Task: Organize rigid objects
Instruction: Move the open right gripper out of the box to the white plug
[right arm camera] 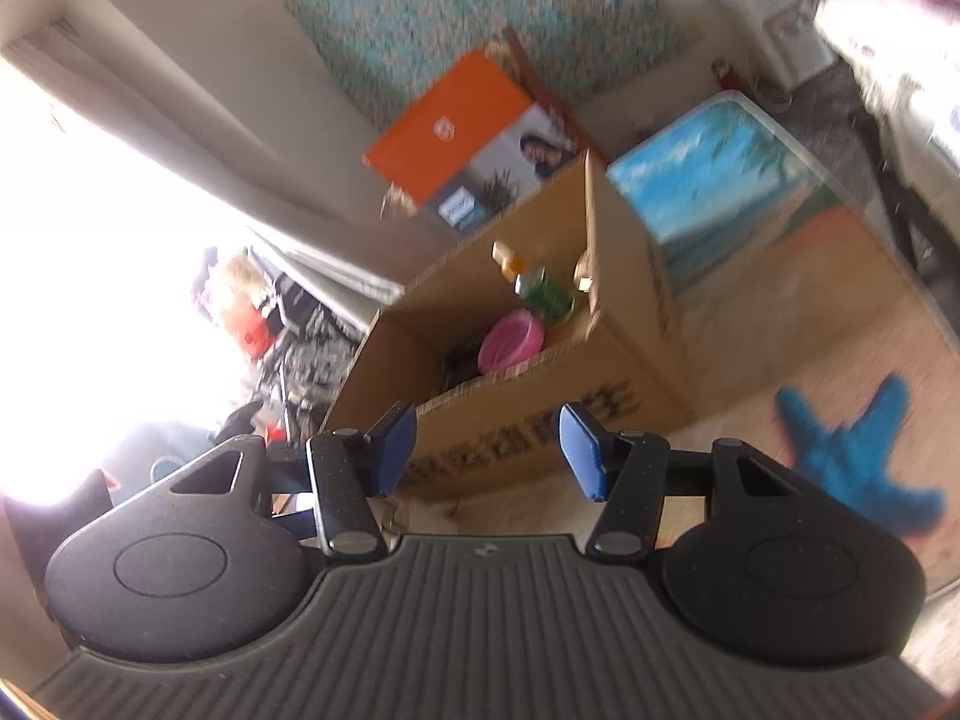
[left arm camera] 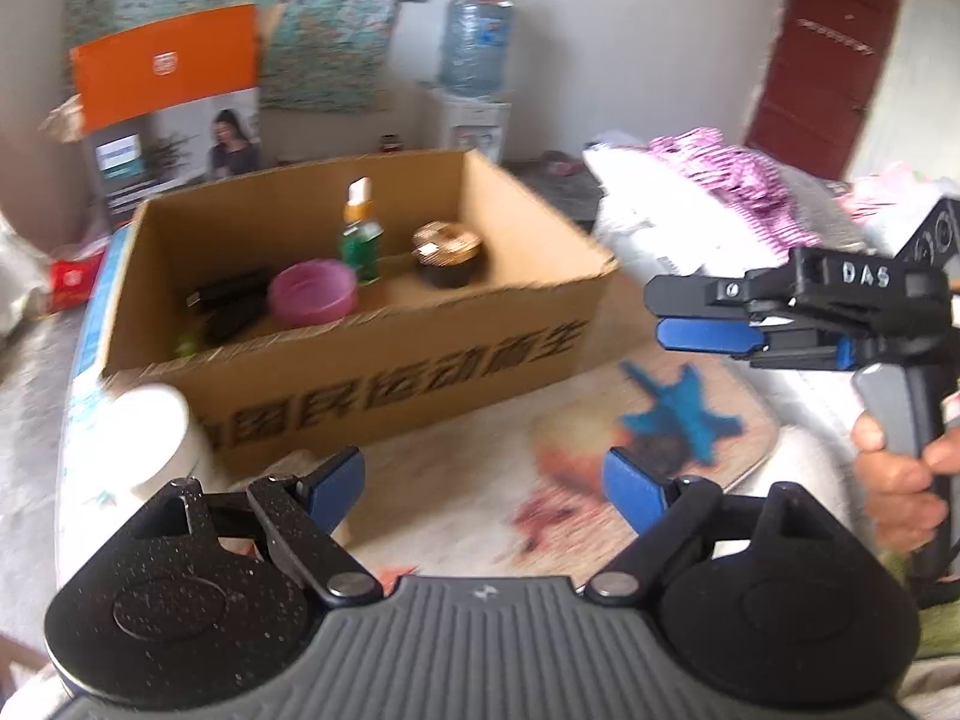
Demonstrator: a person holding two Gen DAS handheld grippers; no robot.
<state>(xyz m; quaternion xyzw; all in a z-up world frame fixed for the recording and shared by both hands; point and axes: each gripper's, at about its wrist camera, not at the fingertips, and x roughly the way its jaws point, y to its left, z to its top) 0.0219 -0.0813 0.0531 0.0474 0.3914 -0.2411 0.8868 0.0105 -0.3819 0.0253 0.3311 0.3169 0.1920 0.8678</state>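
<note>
An open cardboard box (left arm camera: 384,354) stands on the table; it also shows in the right wrist view (right arm camera: 624,324). Inside it are a pink bowl (left arm camera: 312,291), a green spray bottle (left arm camera: 361,234), a dark jar with a gold lid (left arm camera: 447,255) and a black object (left arm camera: 231,303). A white round container (left arm camera: 159,432) stands outside the box at its near left corner. My left gripper (left arm camera: 483,480) is open and empty, in front of the box. My right gripper (right arm camera: 487,450) is open and empty, and it appears in the left wrist view (left arm camera: 657,315) to the right of the box.
A mat with a blue starfish print (left arm camera: 678,414) lies on the table right of the box. An orange and grey carton (left arm camera: 168,102) leans behind the box. A water dispenser (left arm camera: 474,60) stands at the back wall. Pink and white fabric (left arm camera: 708,180) is piled at right.
</note>
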